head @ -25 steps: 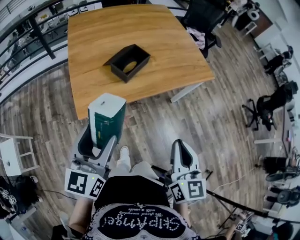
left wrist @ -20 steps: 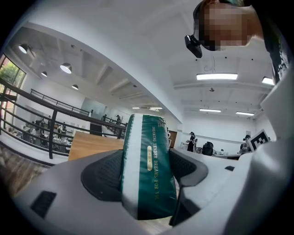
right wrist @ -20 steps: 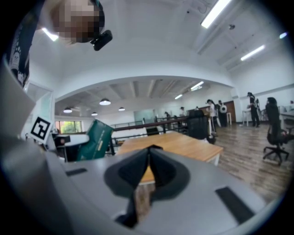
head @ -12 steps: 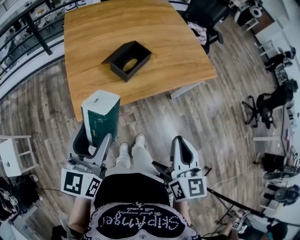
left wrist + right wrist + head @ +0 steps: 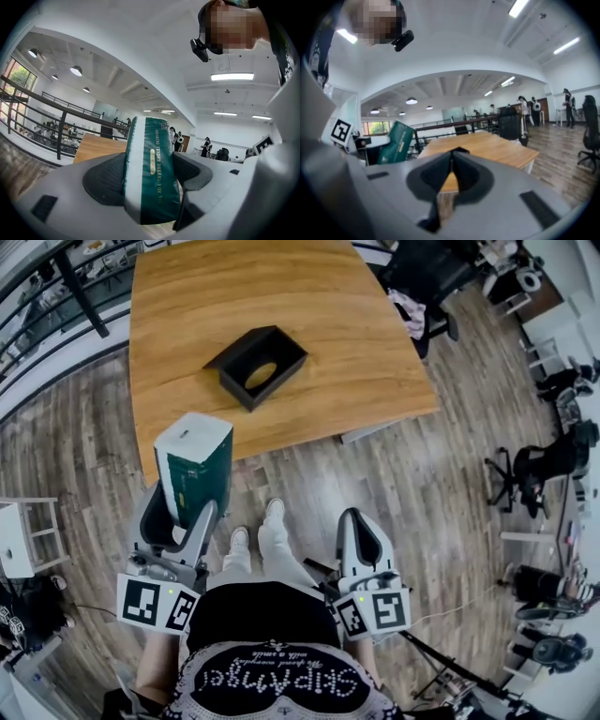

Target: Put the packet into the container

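A green and white packet (image 5: 195,468) stands up between the jaws of my left gripper (image 5: 178,517), which is shut on it; in the left gripper view the packet (image 5: 151,173) fills the gap between the pads. The black open-topped container (image 5: 256,366) sits on the wooden table (image 5: 356,343), well ahead of both grippers. My right gripper (image 5: 359,542) is held low at the right, shut with nothing in it; its view shows the jaws (image 5: 451,180) pressed together and the packet (image 5: 397,142) off to its left.
I stand on wood-plank flooring just short of the table's near edge. A white stand (image 5: 23,535) is at the left, a dark railing (image 5: 70,287) runs at the back left, and office chairs (image 5: 539,460) stand at the right.
The view has shifted slightly toward the table; the left gripper with the packet sits a little lower and further left in frame. The right gripper has hardly moved.
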{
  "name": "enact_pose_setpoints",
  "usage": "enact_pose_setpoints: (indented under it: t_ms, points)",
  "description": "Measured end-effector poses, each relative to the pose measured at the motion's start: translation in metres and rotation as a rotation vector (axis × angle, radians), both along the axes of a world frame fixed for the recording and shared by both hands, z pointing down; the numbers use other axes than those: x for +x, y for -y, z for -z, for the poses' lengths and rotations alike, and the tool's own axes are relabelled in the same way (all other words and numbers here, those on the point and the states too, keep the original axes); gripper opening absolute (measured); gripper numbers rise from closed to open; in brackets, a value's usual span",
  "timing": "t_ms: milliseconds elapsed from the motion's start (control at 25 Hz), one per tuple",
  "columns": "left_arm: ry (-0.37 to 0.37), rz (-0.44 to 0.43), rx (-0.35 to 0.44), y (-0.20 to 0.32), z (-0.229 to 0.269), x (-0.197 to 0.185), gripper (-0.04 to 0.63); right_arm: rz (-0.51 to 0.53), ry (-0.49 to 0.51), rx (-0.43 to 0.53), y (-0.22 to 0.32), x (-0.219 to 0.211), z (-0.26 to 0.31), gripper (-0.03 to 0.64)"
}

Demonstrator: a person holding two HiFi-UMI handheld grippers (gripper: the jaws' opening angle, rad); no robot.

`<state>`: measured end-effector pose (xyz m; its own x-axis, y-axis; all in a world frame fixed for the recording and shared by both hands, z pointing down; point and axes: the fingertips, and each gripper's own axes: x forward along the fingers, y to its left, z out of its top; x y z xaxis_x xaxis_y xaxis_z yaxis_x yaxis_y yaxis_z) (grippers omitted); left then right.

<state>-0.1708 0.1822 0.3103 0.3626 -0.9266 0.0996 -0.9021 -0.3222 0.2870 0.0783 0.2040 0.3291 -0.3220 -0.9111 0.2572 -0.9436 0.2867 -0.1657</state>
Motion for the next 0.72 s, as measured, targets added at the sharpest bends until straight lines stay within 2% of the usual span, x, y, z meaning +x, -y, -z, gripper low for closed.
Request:
enact_pose_setpoints:
  t_ms: [320,720]
  points:
    - [0.0,0.066,0.029,0.045,0.011,0.026,0.339,0.075,0.01,0.019,0.061,0.023,0.003,0.04]
    - [0.019,0.143,0.067,0.074,0.02,0.053,0.339,0.137,0.049,0.045,0.108,0.054,0.004,0.04]
